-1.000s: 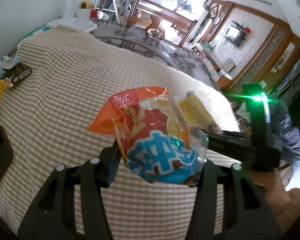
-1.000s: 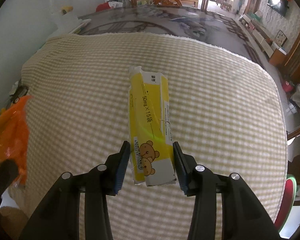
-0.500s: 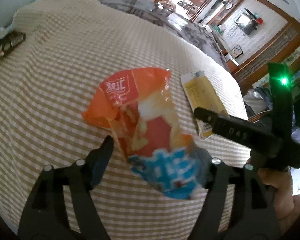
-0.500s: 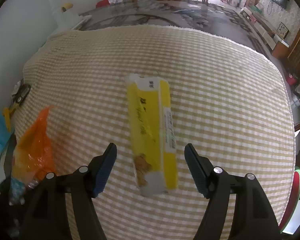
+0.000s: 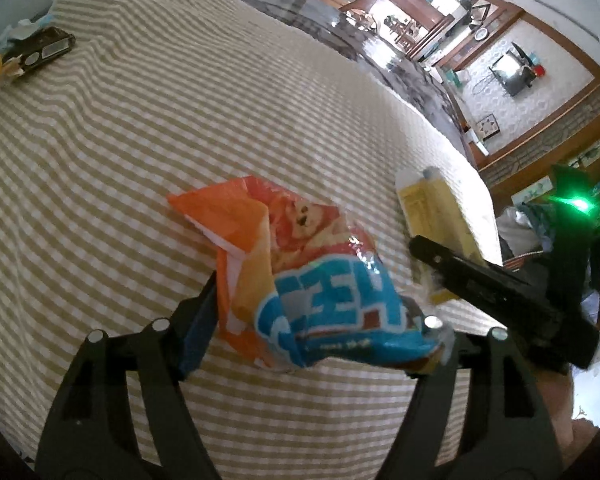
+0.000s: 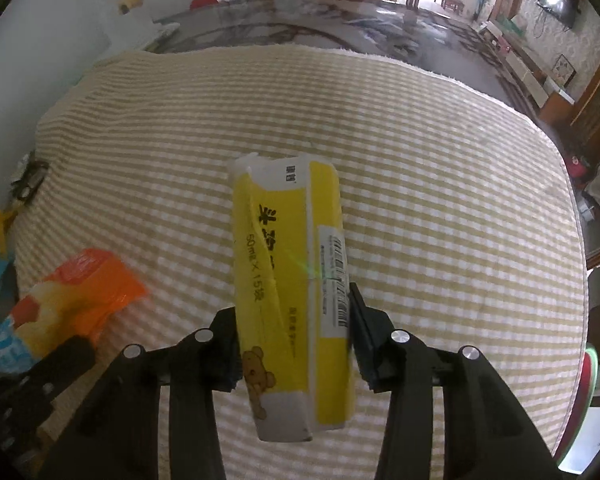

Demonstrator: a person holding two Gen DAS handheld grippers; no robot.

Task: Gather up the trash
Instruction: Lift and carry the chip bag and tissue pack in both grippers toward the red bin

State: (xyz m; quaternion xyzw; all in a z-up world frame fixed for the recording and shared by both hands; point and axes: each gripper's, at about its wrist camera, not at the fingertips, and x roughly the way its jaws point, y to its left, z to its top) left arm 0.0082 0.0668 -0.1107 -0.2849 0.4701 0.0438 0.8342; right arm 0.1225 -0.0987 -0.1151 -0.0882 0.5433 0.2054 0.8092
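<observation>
Surface: a bench under a checked cloth (image 6: 440,184), which carries the trash.
Trash count: two pieces in reach, one snack bag and one yellow carton; a dark wrapper (image 5: 46,50) lies well apart at the far left edge.
Left tongs (image 5: 312,320): spread wide, with the snack bag (image 5: 300,276) between the pads; I cannot tell whether the pads press on the crumpled bag or merely flank it.
Right tongs (image 6: 294,340): closing on the yellow carton (image 6: 292,280), with the pads against its long sides near the bear end.
Why so: probably one piece per hand, each taken across its narrow width, so both can be carried off together.
Risk: the bag's slick film may slip.
</observation>
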